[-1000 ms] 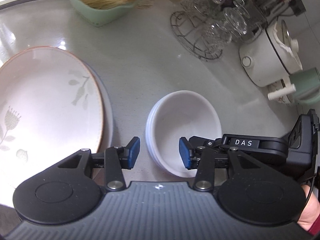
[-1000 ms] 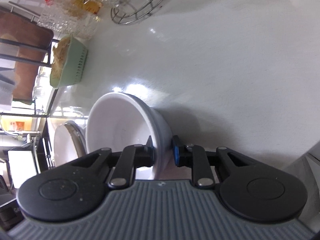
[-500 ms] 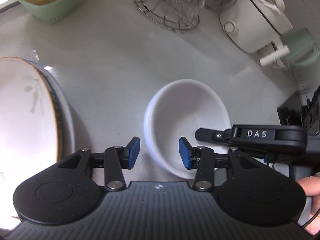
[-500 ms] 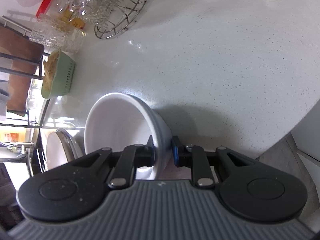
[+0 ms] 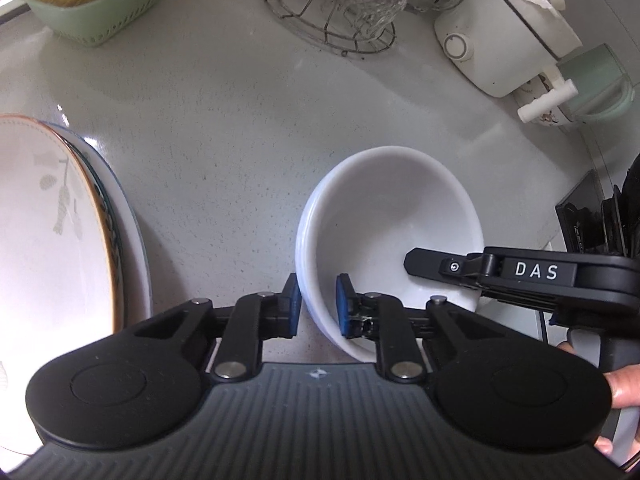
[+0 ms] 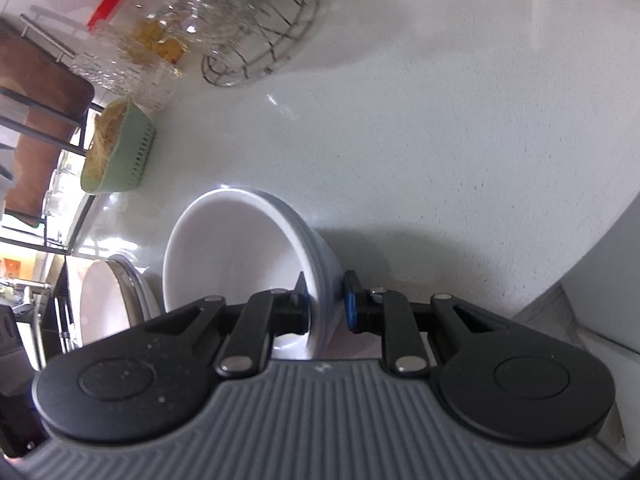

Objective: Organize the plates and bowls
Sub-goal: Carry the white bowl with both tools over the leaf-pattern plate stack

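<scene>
- Where any writing can be read, it is the white letters "DAS" on the black body of my right hand-held gripper (image 5: 424, 264), seen from the left wrist view.
- I count 2 hand-held grippers, both on the same stack of white bowls (image 5: 384, 232) on the grey speckled table (image 5: 240, 128).
- My left hand-held gripper (image 5: 318, 306) is closing, 1 blue pad outside the near wall of the stack and 1 inside, both against it.
- My right hand-held gripper stands clenched on the opposite rim, 1 pad inside and 1 outside.
- Rim lines show at least 2 nested bowls; the exact count I cannot tell.
- Left of the bowls, apart from them, lies a stack of plates (image 5: 60, 240): 1 floral plate with an orange edge on top, at least 1 more under it.
- At the far side of the table I see 1 green basket (image 5: 100, 12), 1 wire rack (image 5: 332, 20) of glassware, and 1 white cooker (image 5: 500, 36).
</scene>
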A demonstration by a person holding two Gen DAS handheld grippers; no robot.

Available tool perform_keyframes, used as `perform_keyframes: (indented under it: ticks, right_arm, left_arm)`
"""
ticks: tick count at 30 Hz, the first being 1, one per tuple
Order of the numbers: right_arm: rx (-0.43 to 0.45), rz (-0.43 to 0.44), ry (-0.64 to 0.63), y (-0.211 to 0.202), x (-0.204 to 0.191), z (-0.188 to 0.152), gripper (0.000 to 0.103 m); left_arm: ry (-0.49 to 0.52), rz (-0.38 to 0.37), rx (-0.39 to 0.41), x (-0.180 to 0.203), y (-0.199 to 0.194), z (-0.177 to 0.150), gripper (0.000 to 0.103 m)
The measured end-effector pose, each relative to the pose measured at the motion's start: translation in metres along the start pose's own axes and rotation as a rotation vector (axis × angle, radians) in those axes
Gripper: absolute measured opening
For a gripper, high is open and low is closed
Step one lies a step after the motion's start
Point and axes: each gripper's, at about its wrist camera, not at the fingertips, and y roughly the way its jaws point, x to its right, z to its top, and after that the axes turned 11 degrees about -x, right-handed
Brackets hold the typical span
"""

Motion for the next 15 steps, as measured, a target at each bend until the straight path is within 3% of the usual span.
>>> perform_keyframes:
  ticks: [15]
  right_arm:
    - [0.024,-0.015,-0.009,-0.027,-0.040,-0.024,0.020]
  left_arm:
    - [0.007,0.005,0.020,-0.005,-0.051,-0.011,0.021]
